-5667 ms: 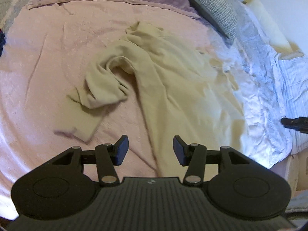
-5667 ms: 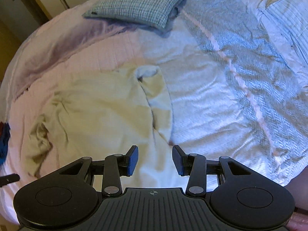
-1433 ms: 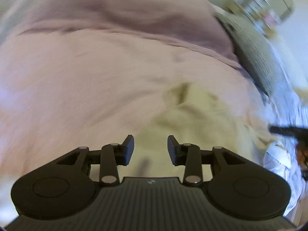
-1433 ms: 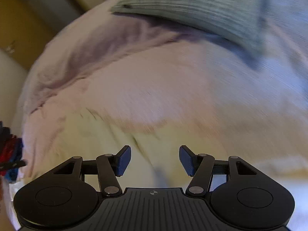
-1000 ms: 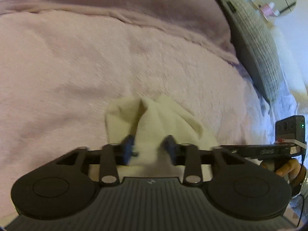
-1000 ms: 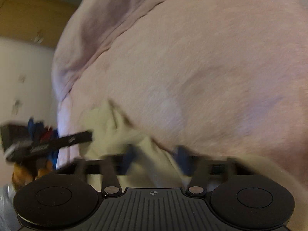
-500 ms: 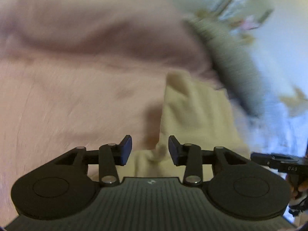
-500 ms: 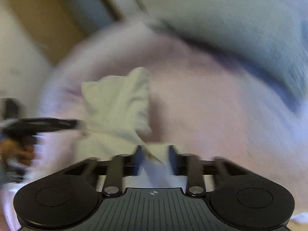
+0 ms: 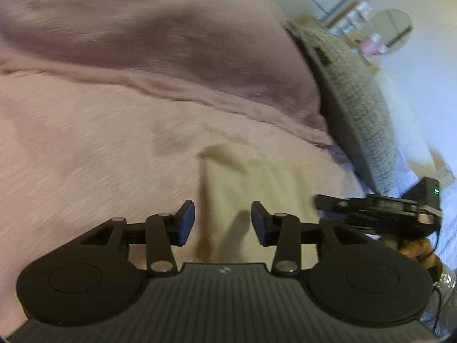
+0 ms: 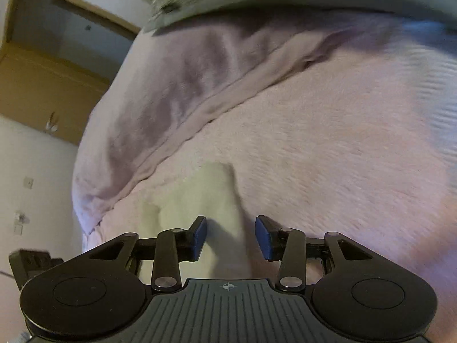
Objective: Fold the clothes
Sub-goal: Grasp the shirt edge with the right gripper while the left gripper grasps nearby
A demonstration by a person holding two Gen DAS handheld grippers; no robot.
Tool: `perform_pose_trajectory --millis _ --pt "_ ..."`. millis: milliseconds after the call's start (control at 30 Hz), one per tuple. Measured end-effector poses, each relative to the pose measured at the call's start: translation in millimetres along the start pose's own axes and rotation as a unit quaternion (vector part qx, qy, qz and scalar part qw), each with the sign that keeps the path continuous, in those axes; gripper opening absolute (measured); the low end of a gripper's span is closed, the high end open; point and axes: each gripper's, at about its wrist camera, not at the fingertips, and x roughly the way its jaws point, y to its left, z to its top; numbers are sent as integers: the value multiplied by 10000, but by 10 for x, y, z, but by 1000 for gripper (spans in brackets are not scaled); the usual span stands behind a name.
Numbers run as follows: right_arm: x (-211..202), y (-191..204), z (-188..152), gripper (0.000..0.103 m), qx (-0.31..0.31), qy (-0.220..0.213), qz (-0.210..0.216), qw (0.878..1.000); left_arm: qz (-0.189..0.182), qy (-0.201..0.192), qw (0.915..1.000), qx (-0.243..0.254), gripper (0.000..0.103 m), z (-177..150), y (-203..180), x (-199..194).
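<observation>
Left tool point(image 9: 222, 223): jaws parted, a clear gap between the pads, nothing held. It hangs low over the cream garment point(image 9: 257, 188), with the garment's left edge running up between the pads. Whether the pads touch the cloth cannot be told.

Right tool point(image 10: 230, 237): jaws parted to about the same width, nothing gripped. The left pad sits over the cream garment point(image 10: 200, 200); the right pad is over bare blanket, just past the garment's right edge.

Garment: pale cream fabric, lying flat on the pink fleece blanket point(image 9: 85, 157) that covers the bed. In the left wrist view its far edge shows a straight line with a darker turned corner at the top left. In the right wrist view the far end narrows to a rounded corner. Edges are soft from motion blur; finer detail cannot be read.

Beyond the garment a mauve sheet point(image 9: 142, 43) lies in a rumpled band across the blanket. A grey checked pillow point(image 9: 351, 94) lies to its right.

In the left wrist view the right tool's body point(image 9: 380, 208) shows at the right edge, with a green light on its housing and the person's hand point(image 9: 417, 250) below it.
</observation>
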Motion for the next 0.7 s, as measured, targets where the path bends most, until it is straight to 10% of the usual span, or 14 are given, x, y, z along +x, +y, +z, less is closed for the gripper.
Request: perform_pose_trajectory --millis 67,267,400,567,667,700 --pt "63 76 38 7 -250 -34 15 9997 -87 2 9999 102 3 81 -49 106" --pt "-257 331 33 7 -1376 -711 286 9875 -13 -412 9991 60 7 269 -5 162" --pt "44 10 99 11 -475 57 -830 9954 324 -234 9966 -715 9 272 284 173" --pt "-145 -111 141 60 292 -616 41 9977 -382 -88 9939 -1035 40 328 285 167" --pt "-39 -82 212 58 188 -539 -105 9983 -460 21 9945 -944 37 376 185 308" --pt "27 -64 220 26 73 -425 -188 9989 -394 98 9961 -788 26 375 150 389"
